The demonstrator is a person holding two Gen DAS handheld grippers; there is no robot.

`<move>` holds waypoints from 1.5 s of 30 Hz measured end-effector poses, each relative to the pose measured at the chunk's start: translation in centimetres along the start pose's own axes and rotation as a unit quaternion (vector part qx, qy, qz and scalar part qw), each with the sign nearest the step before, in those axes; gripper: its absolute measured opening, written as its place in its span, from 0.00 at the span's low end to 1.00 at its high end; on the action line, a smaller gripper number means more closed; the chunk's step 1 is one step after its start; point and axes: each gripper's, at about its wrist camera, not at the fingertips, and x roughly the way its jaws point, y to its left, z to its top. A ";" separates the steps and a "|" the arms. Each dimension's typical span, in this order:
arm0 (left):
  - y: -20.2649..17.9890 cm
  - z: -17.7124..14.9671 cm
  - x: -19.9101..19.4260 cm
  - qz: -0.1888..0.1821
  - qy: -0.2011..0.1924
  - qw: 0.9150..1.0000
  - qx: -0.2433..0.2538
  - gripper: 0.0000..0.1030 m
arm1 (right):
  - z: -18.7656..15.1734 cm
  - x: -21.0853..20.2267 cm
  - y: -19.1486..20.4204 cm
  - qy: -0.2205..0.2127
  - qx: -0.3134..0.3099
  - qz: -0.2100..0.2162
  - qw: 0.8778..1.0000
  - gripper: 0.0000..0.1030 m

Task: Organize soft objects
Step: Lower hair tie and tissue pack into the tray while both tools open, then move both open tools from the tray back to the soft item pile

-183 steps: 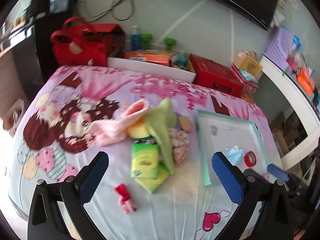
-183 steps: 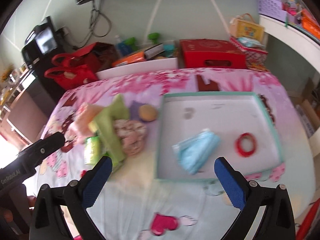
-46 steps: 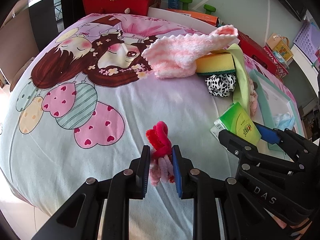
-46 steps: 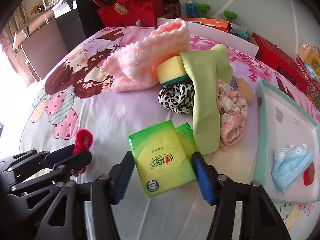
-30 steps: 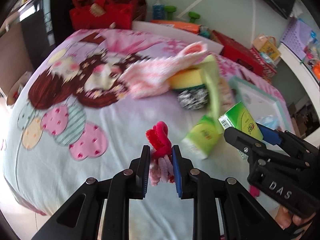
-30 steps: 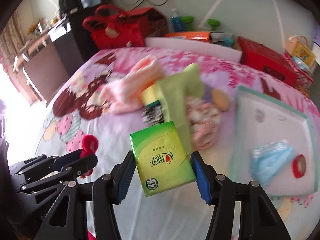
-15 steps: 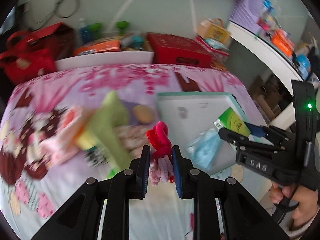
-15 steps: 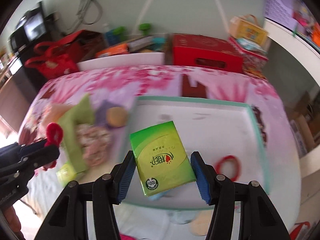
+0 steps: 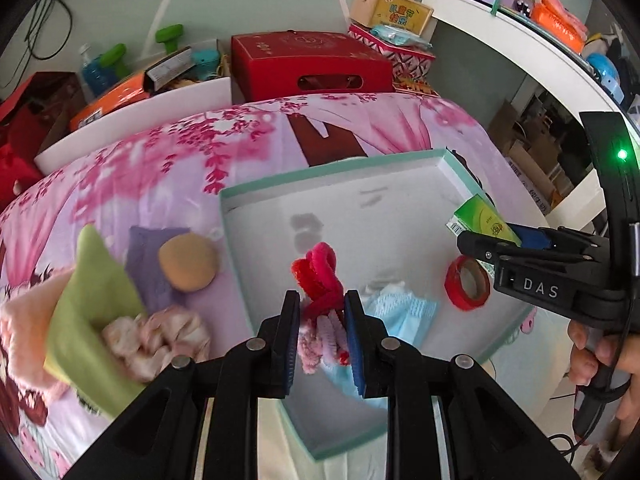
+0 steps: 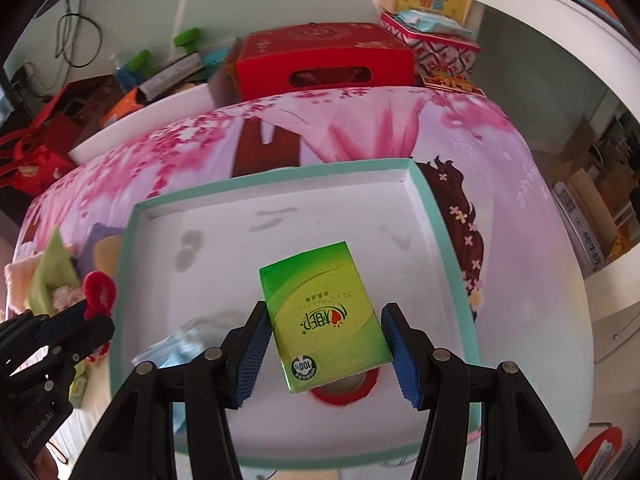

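Note:
My left gripper is shut on a red and pink fuzzy hair tie, held above the near left part of the teal-rimmed white tray. My right gripper is shut on a green tissue pack, hanging over the tray's middle. The right gripper also shows at the right of the left wrist view, with the pack in it. A blue face mask and a red tape roll lie in the tray.
Left of the tray on the pink bedspread lie a green cloth, a tan sponge puff, a purple cloth and a floral scrunchie. A red box and other boxes stand behind the bed.
Both grippers have swung right from the pile of soft things to above the tray, each still holding its item. The wrists rolled on the way.

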 end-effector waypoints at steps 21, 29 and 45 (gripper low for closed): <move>-0.3 2.2 1.8 0.016 -0.008 1.000 -0.015 0.83 | 1.3 1.9 -0.3 0.008 0.004 0.001 1.000 0.86; 0.8 1.9 -0.4 0.053 -0.022 0.998 -0.030 0.99 | 0.7 0.0 -0.1 0.006 0.008 -0.004 1.000 1.00; 8.3 -0.7 -11.4 0.089 -0.096 0.987 -0.089 0.99 | 0.2 -8.4 8.0 -0.051 -0.054 0.032 0.997 1.00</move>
